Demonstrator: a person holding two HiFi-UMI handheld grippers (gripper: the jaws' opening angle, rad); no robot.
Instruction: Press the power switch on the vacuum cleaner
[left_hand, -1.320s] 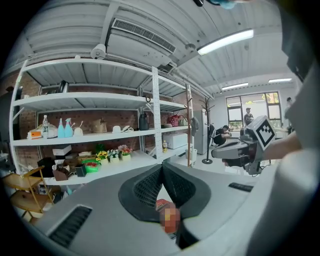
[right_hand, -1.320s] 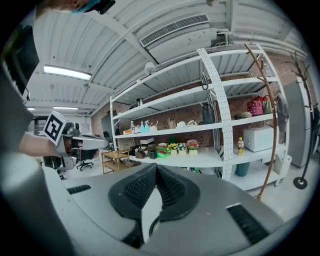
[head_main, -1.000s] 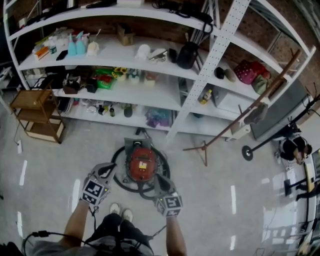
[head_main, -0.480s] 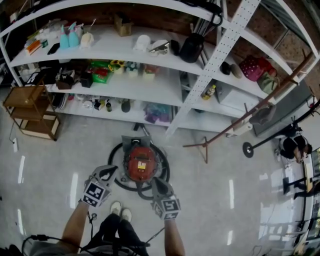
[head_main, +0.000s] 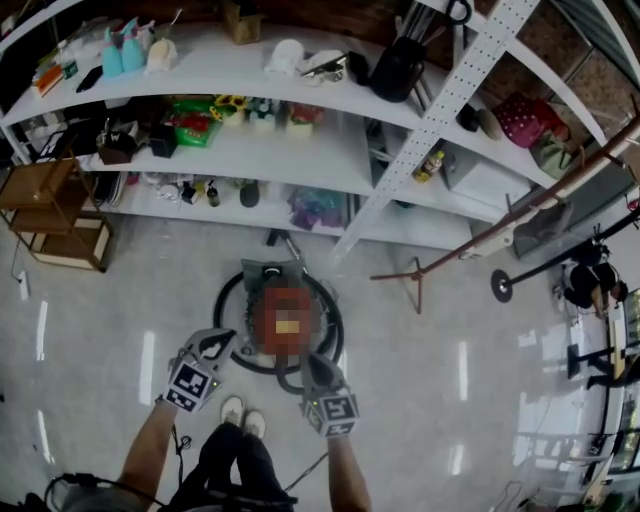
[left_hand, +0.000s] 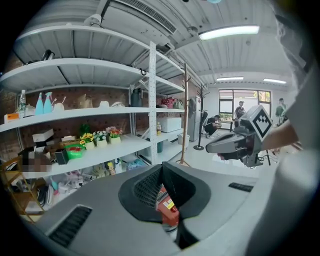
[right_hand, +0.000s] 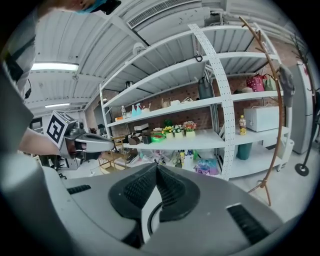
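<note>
Approach phase: left gripper (head_main: 213, 342) and right gripper (head_main: 312, 364) above vacuum cleaner (head_main: 288, 305), no contact. Both jaw pairs pressed together, empty. Next: lower closed tip onto power switch.

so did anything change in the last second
Practically nothing: only the head view drifted a little. The left gripper and right gripper stay shut and empty, held either side above the round red vacuum cleaner, which hasn't moved.

In the head view the vacuum cleaner (head_main: 285, 300) has its red top blurred, so nothing on it can be made out. In the left gripper view, the left gripper (left_hand: 161, 169) hides all but a red sliver of it behind its closed jaws.
</note>
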